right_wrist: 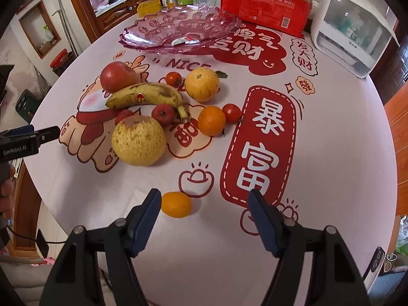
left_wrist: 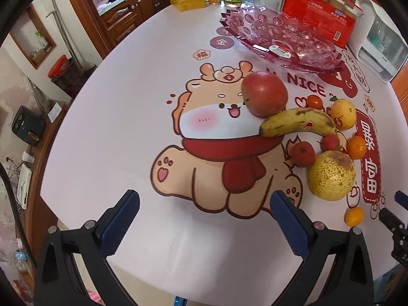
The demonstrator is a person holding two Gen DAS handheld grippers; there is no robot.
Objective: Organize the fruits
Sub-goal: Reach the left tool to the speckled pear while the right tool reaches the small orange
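Between the parted fingers of the right gripper (right_wrist: 205,202), just beside the left one, a small orange (right_wrist: 176,204) is framed but not gripped, evidently lined up as the first pick. Nothing is held by the left gripper (left_wrist: 205,199), spread wide over bare tablecloth (left_wrist: 122,117). Beyond the small orange, a pear (right_wrist: 139,140), banana (right_wrist: 148,97) and apple (right_wrist: 117,76) are clustered, and farther still the pink glass dish (right_wrist: 178,28) is left vacant, presumably to receive them.

In front of the pink glass dish (right_wrist: 178,29): one apple (right_wrist: 117,76), one banana (right_wrist: 145,98), one pear (right_wrist: 139,140), three oranges (right_wrist: 211,120), two tomatoes (right_wrist: 231,113), two small red fruits (right_wrist: 163,114).
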